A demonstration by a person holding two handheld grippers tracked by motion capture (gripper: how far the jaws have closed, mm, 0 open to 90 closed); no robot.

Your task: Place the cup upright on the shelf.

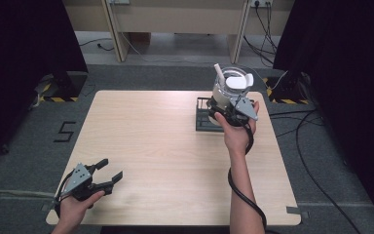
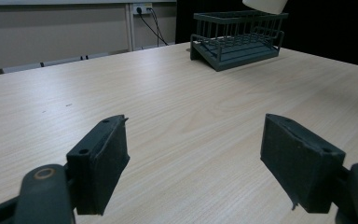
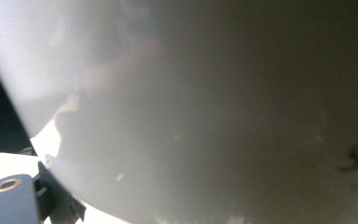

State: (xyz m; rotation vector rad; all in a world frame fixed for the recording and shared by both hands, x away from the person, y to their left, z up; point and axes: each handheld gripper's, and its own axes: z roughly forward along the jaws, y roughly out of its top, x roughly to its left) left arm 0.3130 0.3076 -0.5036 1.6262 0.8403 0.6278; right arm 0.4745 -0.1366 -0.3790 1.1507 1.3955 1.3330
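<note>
The left gripper is held wide open, empty, over the table; the right gripper is clamped on a white jug above the dark rack

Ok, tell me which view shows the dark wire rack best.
The left gripper view: the dark wire rack stands unobstructed at the table's far edge, bars and sloped base clear. In the high view the rack is mostly covered by the right tongs and the white jug. The right gripper view gives just the jug's blurred wall.
</note>
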